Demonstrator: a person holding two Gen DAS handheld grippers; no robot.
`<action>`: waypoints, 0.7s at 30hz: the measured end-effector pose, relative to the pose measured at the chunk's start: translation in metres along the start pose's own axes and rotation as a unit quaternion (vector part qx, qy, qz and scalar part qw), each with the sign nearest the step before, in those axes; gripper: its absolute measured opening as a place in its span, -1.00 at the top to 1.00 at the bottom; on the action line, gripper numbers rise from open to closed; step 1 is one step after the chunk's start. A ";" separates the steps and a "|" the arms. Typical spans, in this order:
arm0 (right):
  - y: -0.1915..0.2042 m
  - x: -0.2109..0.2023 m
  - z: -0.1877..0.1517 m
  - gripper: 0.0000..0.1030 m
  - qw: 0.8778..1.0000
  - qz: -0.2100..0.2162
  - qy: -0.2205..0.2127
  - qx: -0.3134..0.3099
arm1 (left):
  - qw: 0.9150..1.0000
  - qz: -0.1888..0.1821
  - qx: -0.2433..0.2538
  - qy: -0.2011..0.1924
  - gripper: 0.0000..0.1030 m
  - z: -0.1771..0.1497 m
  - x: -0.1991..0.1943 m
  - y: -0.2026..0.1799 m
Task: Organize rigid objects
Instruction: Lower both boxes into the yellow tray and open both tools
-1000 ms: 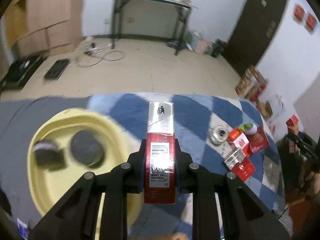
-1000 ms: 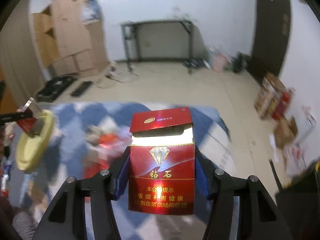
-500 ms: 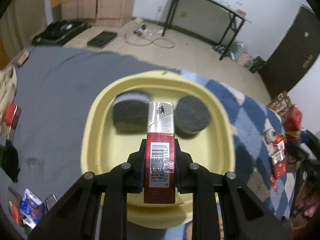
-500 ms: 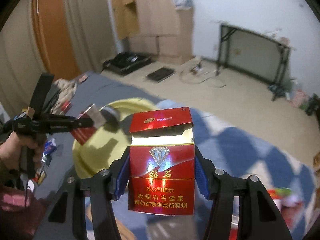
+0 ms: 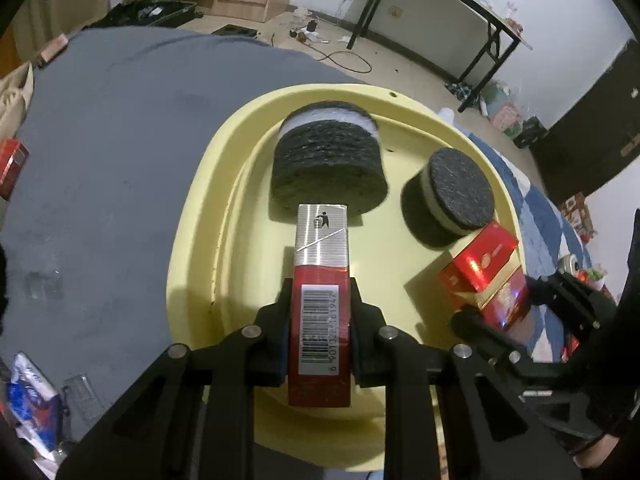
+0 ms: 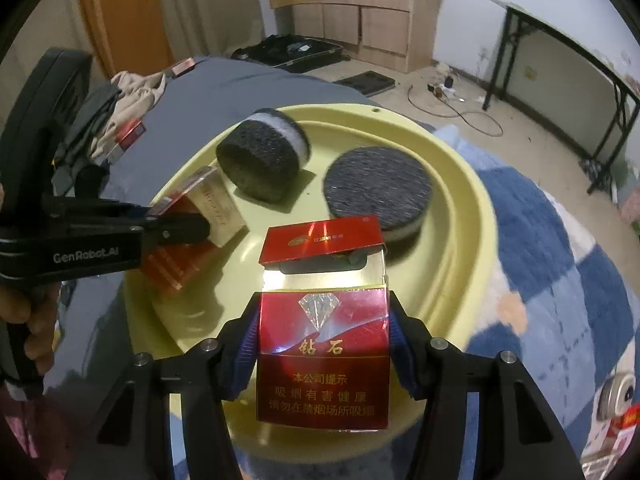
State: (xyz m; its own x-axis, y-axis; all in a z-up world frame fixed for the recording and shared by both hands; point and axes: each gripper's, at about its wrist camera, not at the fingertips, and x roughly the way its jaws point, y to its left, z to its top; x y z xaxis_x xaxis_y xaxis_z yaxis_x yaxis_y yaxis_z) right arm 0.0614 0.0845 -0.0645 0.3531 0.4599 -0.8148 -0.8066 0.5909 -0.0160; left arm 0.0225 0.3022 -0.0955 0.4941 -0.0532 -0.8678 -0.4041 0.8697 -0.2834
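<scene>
Bed w/ grey sheet (image 5: 100,168) and blue-white checked blanket (image 6: 560,280), tan floor and a black-legged table (image 5: 460,8) behind. The landmark is the yellow tray (image 5: 192,240) on the bed; inside it sit two round dark scouring pads (image 5: 328,168) (image 5: 456,192) at its far side. Left gripper (image 5: 320,328) is clamped on a red pack (image 5: 320,320) by its narrow sides, barcode side up, above the tray's near half. Right gripper (image 6: 324,344) grips an open red cigarette pack (image 6: 324,352) over the tray's near rim; diamond logo, "钻石", "本公司提示 吸烟有害健康". "GenRobot.AI" is printed on the left tool's body, seen from the right wrist cam.
</scene>
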 end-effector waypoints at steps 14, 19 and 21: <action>0.011 0.023 -0.002 -0.26 1.000 -0.014 0.025 -0.002 | 1.000 0.013 -0.006 -0.024 -0.09 -0.005 -0.010 0.011; 0.009 -0.024 -0.010 -0.89 1.000 -0.004 -0.022 0.000 | 0.998 0.028 -0.002 -0.061 -0.83 -0.003 -0.044 0.003; -0.001 -0.053 -0.014 -0.89 0.999 0.007 -0.045 0.023 | 0.997 0.020 -0.008 -0.076 -0.89 0.001 -0.059 -0.005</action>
State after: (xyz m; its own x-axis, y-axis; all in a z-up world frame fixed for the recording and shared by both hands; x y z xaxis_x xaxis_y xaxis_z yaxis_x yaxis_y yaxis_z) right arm 0.0372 0.0503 -0.0291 0.3850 0.5255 -0.7587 -0.7895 0.6132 0.0241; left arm -0.0040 0.3012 -0.0424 0.5887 0.0569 -0.8064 -0.4369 0.8617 -0.2582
